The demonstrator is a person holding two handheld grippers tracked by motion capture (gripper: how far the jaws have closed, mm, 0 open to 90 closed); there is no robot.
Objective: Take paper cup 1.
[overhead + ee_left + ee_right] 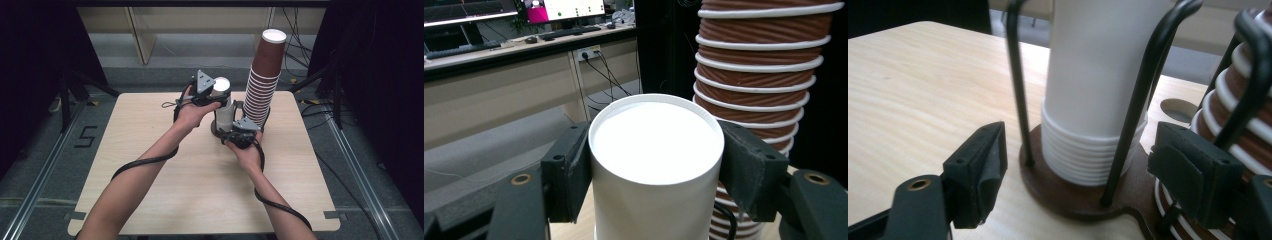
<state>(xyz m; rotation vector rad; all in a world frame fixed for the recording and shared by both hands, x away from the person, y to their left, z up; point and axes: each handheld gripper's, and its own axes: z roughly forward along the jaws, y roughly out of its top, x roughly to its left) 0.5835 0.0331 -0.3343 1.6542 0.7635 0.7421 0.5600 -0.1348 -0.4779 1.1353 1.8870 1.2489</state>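
Left gripper [656, 170] clamped on top white paper cup [656, 150] of the inverted white stack [1093, 125] in dark brown wire-railed holder [1068, 197], probably to lift it free; right gripper [1088, 180] spread apart, straddling holder base, likely to steady it; tall brown ribbed cup stack [262, 85] just beside, on pale wooden table [150, 150].

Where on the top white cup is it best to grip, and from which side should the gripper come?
Grip the top white cup near its closed upper end, jaws on opposite sides of the round wall, coming in level from the person's side, as the left gripper does. It is upside down, and the holder's black wires fence the lower part.
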